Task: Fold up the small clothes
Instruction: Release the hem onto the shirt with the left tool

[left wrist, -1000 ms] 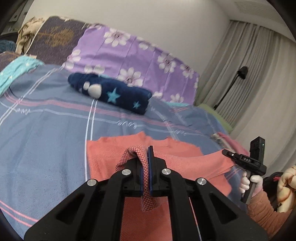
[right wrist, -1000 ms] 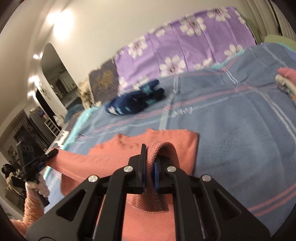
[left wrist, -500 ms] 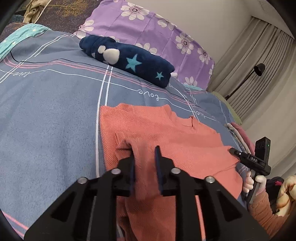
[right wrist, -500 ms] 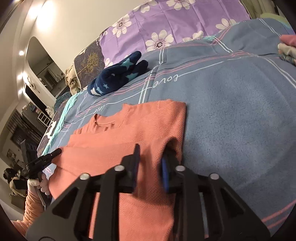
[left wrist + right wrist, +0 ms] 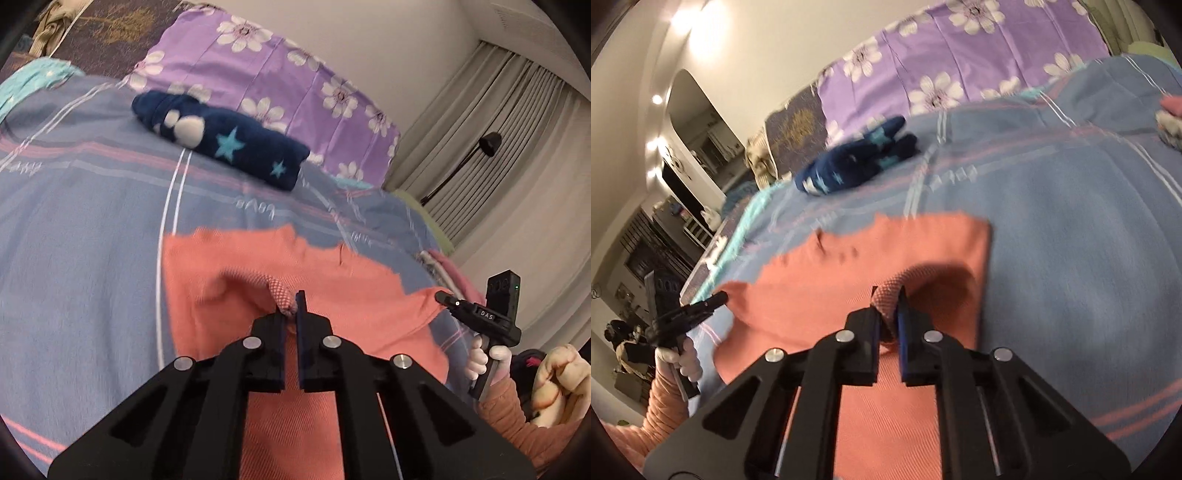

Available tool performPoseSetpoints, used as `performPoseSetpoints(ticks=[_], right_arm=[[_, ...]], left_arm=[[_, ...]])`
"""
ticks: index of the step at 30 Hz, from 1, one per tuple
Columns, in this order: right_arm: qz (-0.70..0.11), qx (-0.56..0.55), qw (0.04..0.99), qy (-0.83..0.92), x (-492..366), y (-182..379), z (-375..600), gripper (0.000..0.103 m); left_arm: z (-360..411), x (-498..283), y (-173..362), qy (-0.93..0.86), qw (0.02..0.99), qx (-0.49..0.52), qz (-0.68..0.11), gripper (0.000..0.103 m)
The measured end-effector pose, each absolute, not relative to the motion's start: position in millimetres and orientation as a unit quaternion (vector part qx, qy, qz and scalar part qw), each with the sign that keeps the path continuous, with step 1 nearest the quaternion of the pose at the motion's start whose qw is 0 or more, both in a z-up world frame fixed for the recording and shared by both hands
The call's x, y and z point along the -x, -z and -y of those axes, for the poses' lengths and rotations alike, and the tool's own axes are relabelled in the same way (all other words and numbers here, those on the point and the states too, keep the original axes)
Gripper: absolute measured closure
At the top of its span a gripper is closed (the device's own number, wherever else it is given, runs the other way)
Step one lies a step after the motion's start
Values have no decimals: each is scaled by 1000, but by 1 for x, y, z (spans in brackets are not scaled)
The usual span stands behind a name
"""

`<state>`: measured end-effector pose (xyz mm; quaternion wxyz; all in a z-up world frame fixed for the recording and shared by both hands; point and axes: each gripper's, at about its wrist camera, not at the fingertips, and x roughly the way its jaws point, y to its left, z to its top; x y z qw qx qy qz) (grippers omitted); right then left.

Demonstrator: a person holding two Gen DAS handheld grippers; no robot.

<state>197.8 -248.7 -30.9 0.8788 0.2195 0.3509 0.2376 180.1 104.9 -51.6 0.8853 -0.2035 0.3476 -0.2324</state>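
Since half a second ago: both hand-held grippers, then parted over flat cloth, have closed again and each now pinches up a ridge of the garment.
Left hand-held gripper (image 5: 290, 309): its jaws are closing, at this moment all but shut, on a small peak of the coral knit top (image 5: 236, 280), near the top's left edge.
Coral knit top: spread flat on the blue striped bedspread (image 5: 81, 236), neckline toward the navy star-print fleece bundle (image 5: 221, 142), which lies well beyond the neckline and apart from it.
Right hand-held gripper (image 5: 893, 309): its jaws are closing too, nearly shut, on a thicker roll of the same top (image 5: 820, 284) near its right edge.
Slip risk: the left bite looks thin, only a tip of fabric, so a pull could free it and drop that side.
Layer risk: either pinch may hold just the upper layer, and the fold would then drag crooked.
Uneven-lift risk: if one side rises faster than the other, the crease will likely skew.
Blur: both views are smeared, so how deep each grip goes cannot be told.
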Motion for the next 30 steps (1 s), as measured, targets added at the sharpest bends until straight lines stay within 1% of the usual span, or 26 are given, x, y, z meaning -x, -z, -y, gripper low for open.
performPoseSetpoints(ticks=[4,5,6,7,8,9,11,12,13,14,19,22,23,24,25,26,27,30], right_arm=[[-349,-244,879,-213,-246,22,254,96],[-356,-246,877,-210,-258,25,253,92],[-366,-247,873,-204,-271,32,253,88],[-381,-247,870,-192,-281,40,252,80],[-388,-245,869,-186,-285,44,253,76],[-396,-239,869,-175,-288,51,254,76],[-399,-235,869,-174,-286,58,256,72],[-400,-233,869,-175,-283,63,258,70],[-402,-228,869,-173,-283,66,260,69],[-405,-223,870,-171,-282,69,262,69],[-407,-218,871,-169,-291,72,264,68],[-415,-206,867,-181,-302,71,255,59],[-423,-201,864,-187,-307,73,252,57],[-429,-196,862,-187,-311,75,247,57],[-432,-188,862,-186,-314,75,244,63],[-431,-181,864,-187,-315,75,240,86],[-421,-169,872,-185,-313,69,237,99],[-371,-183,890,-189,-298,49,244,100]], left_arm=[[-105,-220,32,182,909,189,-325,99],[-106,-234,35,157,915,179,-325,98],[-106,-246,41,144,916,175,-332,95],[-107,-257,48,136,912,175,-345,81],[-108,-268,57,130,903,181,-366,73],[-108,-273,64,125,898,183,-380,61],[-108,-274,68,128,897,171,-386,60],[-108,-273,69,132,898,162,-387,54],[-108,-271,70,131,899,154,-388,47],[-109,-270,73,126,900,146,-391,45],[-115,-284,91,104,886,125,-435,45],[-118,-292,99,98,881,122,-446,46],[-118,-294,98,104,882,124,-443,53],[-118,-295,97,116,880,131,-441,85],[-118,-296,94,126,879,140,-438,99],[-117,-294,90,128,883,140,-430,99],[-114,-291,83,131,890,131,-416,99],[-106,-278,63,145,910,105,-375,99]])
